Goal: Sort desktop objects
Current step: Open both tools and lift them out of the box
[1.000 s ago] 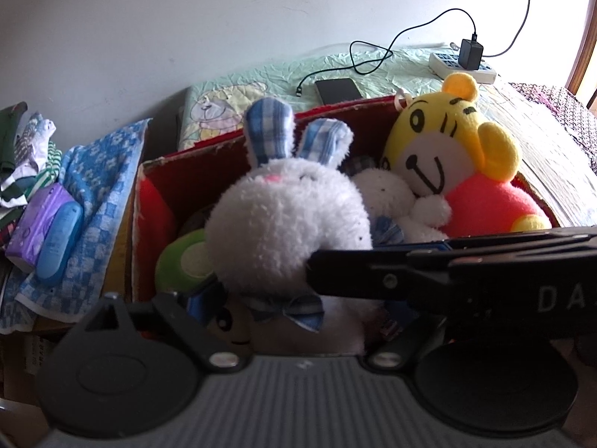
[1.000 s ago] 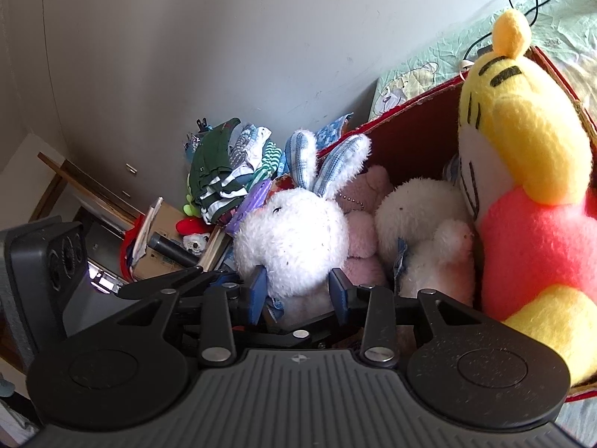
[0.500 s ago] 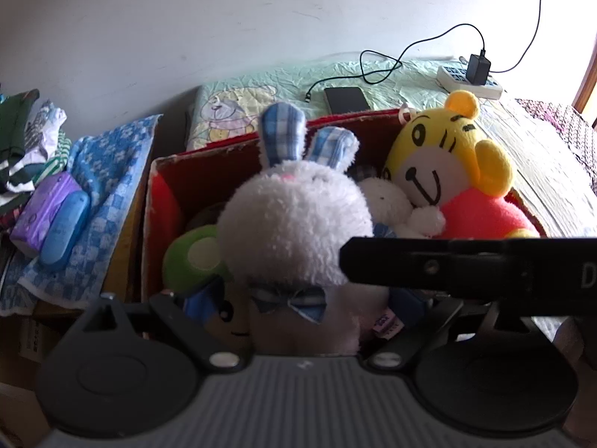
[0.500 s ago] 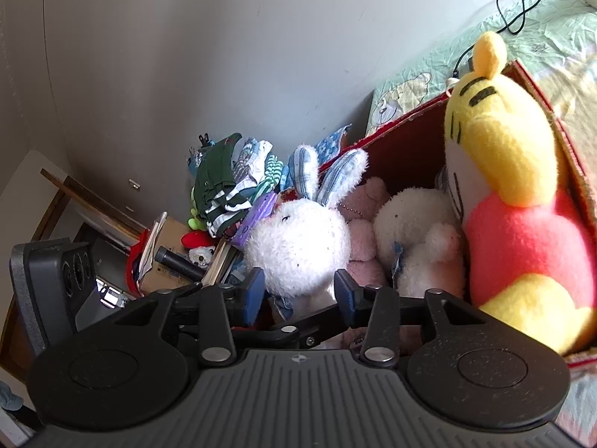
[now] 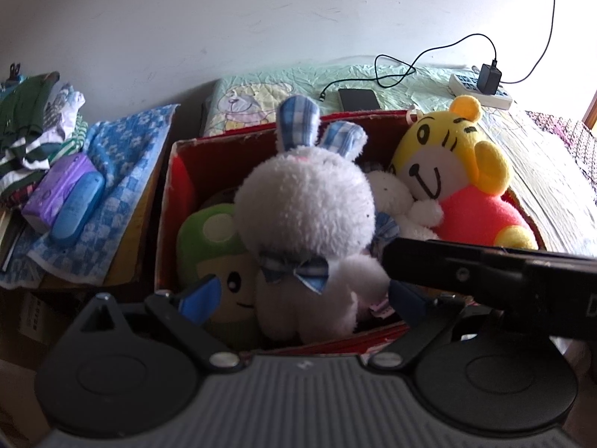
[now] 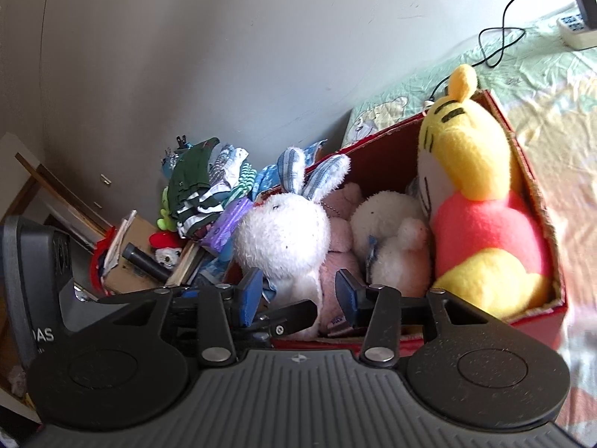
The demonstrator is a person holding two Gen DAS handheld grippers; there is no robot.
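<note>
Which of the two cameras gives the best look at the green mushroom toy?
The left wrist view. There the green mushroom toy shows its spotted cap and face, in the red box beside the white rabbit. In the right wrist view the rabbit hides it.

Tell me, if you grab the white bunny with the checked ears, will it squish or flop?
The white bunny looks fluffy and stuffed, so it would probably squish between the jaws. Its checked ears seem thin, likely floppy. It leans among other toys in the red box, so it may topple when freed.

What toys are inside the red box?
The red box holds a white bunny, a yellow tiger, a green mushroom toy, a small white plush and a pink plush. Anything underneath is covered.
</note>
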